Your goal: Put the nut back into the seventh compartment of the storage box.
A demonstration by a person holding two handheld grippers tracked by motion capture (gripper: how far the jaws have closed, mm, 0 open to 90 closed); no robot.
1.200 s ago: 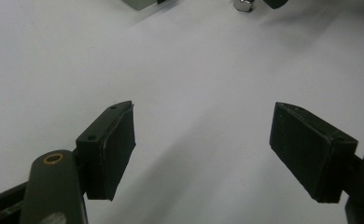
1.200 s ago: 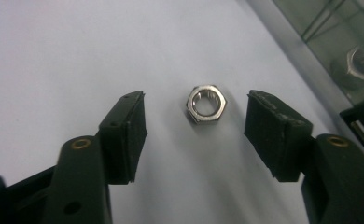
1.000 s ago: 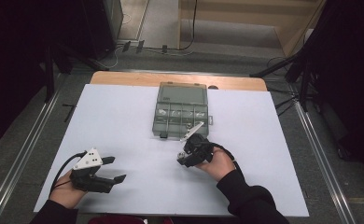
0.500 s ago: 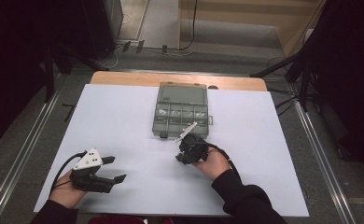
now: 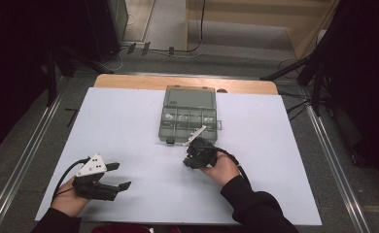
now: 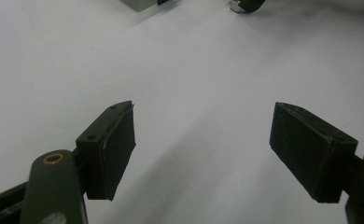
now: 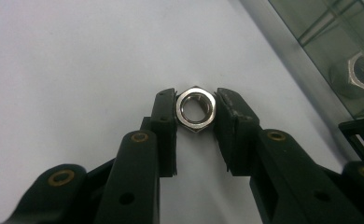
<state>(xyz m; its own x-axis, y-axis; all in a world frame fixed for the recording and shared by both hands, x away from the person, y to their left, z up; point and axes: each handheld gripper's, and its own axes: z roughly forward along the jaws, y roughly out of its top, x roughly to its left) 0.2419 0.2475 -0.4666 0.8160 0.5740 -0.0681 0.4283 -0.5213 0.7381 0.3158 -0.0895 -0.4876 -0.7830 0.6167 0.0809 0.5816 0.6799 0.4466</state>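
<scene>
A steel hex nut lies flat on the white table, and my right gripper is shut on it, a pad pressed against each side. Those jaws have just been closing onto the nut. In the high view the right gripper sits just in front of the grey compartment box, tilted down at the table. My left gripper rests at the near left, open, and its pads stand wide apart over bare table.
The box's clear edge runs along the right of the right gripper view, with another hex nut inside a compartment. White sheet covers the table and a wooden strip runs along the far edge. Dark stands flank both sides.
</scene>
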